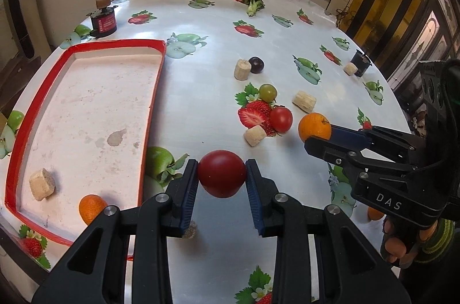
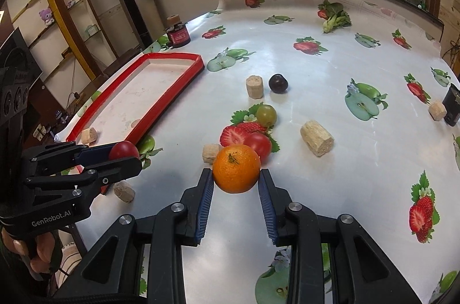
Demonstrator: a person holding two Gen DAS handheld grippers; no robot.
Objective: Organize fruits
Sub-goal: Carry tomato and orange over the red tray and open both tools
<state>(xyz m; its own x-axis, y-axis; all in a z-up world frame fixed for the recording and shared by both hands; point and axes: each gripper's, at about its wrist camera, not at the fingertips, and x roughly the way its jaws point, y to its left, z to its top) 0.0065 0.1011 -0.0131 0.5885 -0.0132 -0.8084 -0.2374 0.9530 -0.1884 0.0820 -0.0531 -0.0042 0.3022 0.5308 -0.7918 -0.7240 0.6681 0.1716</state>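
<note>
My left gripper (image 1: pixel 221 174) is shut on a dark red tomato (image 1: pixel 221 173), held just right of the red-rimmed tray (image 1: pixel 155 91); it also shows in the right wrist view (image 2: pixel 115 157). The tray holds an orange (image 1: pixel 91 208) and a cork-like piece (image 1: pixel 42 184). My right gripper (image 2: pixel 236 179) is shut on an orange (image 2: pixel 236 168), also seen in the left wrist view (image 1: pixel 314 127). On the table lie a red tomato (image 1: pixel 281 119), a green grape (image 1: pixel 268 92) and a dark plum (image 1: pixel 256 64).
Several cork-like pieces (image 2: pixel 316 137) lie scattered on the fruit-print tablecloth (image 2: pixel 316 74). A dark jar (image 1: pixel 103 22) stands behind the tray, a black cup (image 1: pixel 360 62) at the right edge, a leafy vegetable (image 1: pixel 253 0) at the far side.
</note>
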